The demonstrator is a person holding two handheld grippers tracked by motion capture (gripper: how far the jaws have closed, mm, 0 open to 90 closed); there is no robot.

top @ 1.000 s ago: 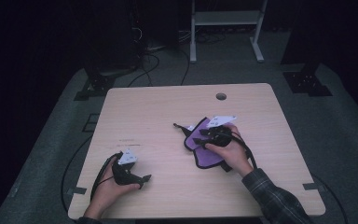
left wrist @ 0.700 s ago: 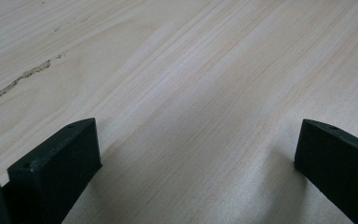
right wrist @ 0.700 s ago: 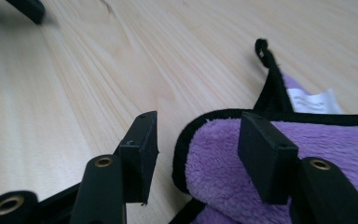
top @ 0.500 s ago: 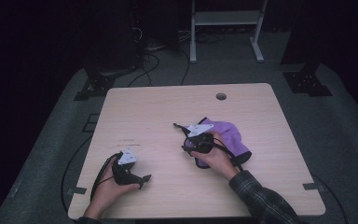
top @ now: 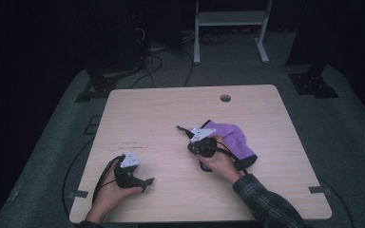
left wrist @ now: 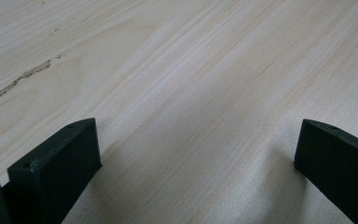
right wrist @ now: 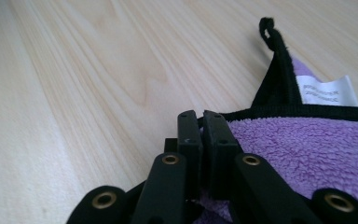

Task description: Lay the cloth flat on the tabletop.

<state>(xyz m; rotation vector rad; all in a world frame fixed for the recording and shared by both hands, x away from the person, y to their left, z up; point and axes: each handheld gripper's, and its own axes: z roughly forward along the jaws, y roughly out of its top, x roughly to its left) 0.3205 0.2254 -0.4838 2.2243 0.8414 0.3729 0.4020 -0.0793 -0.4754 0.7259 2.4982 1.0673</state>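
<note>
Right gripper [right wrist: 201, 122] fingers have just closed, clamping purple cloth [right wrist: 307, 144]; left gripper [left wrist: 196, 154] wide open.

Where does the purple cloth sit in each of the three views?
High view: the purple cloth lies right of centre on the table, partly under the right gripper.
Left gripper view: not in it; bare wood between open jaws.
Right gripper view: at lower right, its black-bound edge in the closed jaws.
Shared landmark: the pale wood tabletop.
</note>
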